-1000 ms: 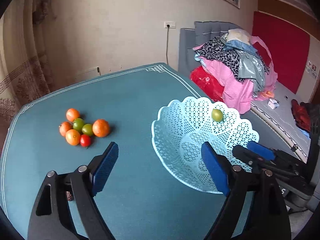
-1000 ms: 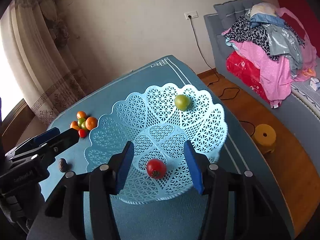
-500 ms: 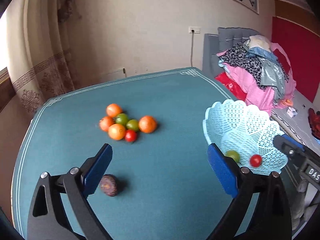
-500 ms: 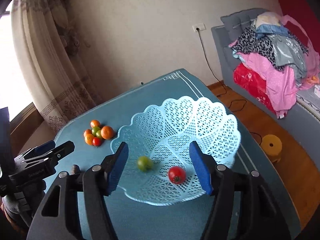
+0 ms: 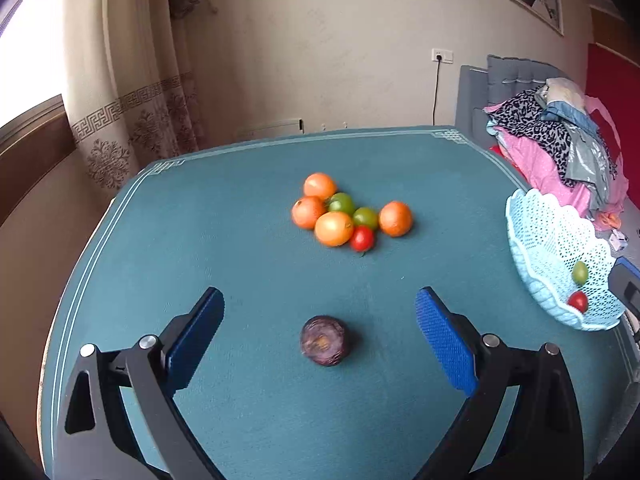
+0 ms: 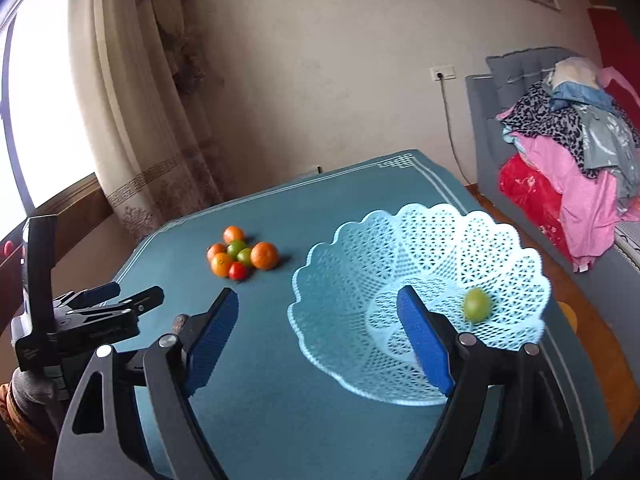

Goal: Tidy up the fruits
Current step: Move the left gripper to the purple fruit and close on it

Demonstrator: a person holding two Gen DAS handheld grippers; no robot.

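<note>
Worktop (image 5: 240,400): teal cloth, carries everything.
Basket (image 6: 360,344): R side; green fruit (image 6: 476,305) inside, near your R gripper (image 6: 318,334), jaws apart.
Fruit pile (image 5: 348,216): mid-worktop.
Purple fruit (image 5: 324,340): centred btw your L gripper (image 5: 318,334) jaws, wide apart, not touching.

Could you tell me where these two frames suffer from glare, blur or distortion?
Left wrist: window blown out white; table edges bowed by fisheye; fruit pile slightly soft. Right wrist: window overexposed too; green fruit in the basket smeared by motion.
</note>
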